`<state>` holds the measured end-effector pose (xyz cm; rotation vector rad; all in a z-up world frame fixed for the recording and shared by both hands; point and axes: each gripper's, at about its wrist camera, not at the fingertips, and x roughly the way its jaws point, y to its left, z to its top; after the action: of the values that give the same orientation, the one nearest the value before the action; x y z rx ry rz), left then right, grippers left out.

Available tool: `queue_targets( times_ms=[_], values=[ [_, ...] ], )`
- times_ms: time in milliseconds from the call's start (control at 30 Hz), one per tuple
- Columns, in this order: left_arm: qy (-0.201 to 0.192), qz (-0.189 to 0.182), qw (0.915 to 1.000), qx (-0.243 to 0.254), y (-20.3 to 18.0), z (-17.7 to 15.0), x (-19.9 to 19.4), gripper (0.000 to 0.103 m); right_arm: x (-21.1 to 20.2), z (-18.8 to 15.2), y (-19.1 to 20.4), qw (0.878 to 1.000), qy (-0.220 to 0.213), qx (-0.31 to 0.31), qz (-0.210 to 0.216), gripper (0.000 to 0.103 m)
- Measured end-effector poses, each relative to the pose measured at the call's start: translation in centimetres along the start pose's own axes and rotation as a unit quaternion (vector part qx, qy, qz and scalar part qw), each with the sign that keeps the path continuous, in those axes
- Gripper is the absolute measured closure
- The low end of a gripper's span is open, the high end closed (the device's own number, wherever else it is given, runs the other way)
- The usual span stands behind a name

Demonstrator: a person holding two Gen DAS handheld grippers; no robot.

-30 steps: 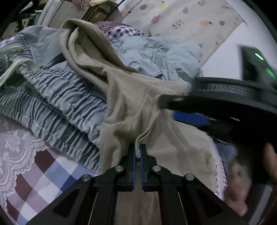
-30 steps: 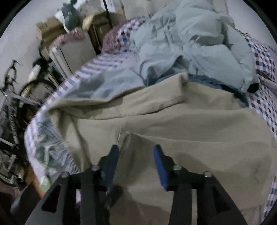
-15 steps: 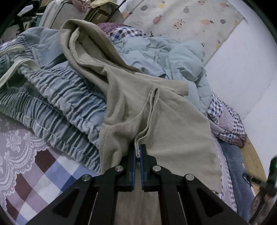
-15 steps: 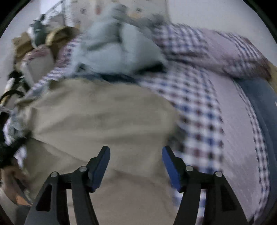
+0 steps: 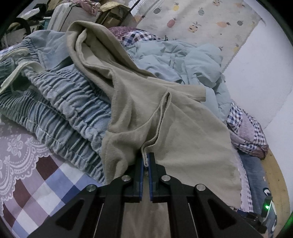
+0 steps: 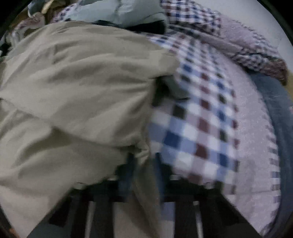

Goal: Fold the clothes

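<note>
A beige garment [image 5: 164, 113] lies spread over the bed, partly draped across a blue denim piece with an elastic waist [image 5: 60, 102]. My left gripper [image 5: 146, 161] is shut on a seam at the garment's near edge. In the blurred right wrist view the same beige garment [image 6: 82, 82] fills the left half. My right gripper [image 6: 143, 161] sits at its right edge, fingers drawn close together with a bunch of the beige cloth between them.
The checked bed sheet [image 6: 197, 119] shows to the right of the garment and under the denim [image 5: 45, 179]. A crumpled light blue heap [image 5: 183, 58] lies behind the garment. Boxes and bags [image 5: 77, 12] stand beyond the bed. A pineapple-print cloth [image 5: 201, 16] hangs on the wall.
My right gripper swung from above the garment's middle to its right edge, and its wide-open fingers closed in on the cloth. My left gripper kept its hold and barely moved.
</note>
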<state>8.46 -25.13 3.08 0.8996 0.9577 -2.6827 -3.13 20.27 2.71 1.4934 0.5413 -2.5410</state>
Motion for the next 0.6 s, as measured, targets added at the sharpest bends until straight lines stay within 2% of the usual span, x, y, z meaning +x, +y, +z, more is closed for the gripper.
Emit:
queue_targets(
  times_ms=[33,167,200,267,367,467,600],
  values=[
    [-0.001,0.002,1.0000,0.000,0.0,0.0,0.0,0.100,0.0,0.1,-0.6,1.000,0.000,0.006,-0.012,0.101],
    [-0.004,0.007,1.0000,0.002,-0.1,-0.2,0.1,0.100,-0.2,-0.1,-2.7,0.999,0.012,0.039,-0.004,0.097],
    [-0.004,0.007,1.0000,0.004,-0.1,-0.2,0.2,0.100,-0.4,-0.2,-2.8,0.999,0.016,0.041,-0.005,0.093],
    [-0.004,0.007,0.9999,0.006,-0.1,-0.3,0.2,0.100,-0.7,-0.6,-3.0,0.998,0.025,0.052,-0.012,0.079],
    [-0.002,0.006,1.0000,0.006,0.0,-0.3,0.3,0.100,-1.2,-1.4,-3.4,0.996,0.034,0.084,-0.019,0.067],
    [0.000,0.005,1.0000,0.008,-0.1,-0.3,0.3,0.099,-2.1,-1.8,-3.3,0.993,0.038,0.112,-0.026,0.062],
    [0.009,-0.004,0.9999,0.000,0.1,-0.1,0.3,0.098,-4.5,-1.9,-3.3,0.990,0.027,0.131,-0.039,0.061]
  ],
)
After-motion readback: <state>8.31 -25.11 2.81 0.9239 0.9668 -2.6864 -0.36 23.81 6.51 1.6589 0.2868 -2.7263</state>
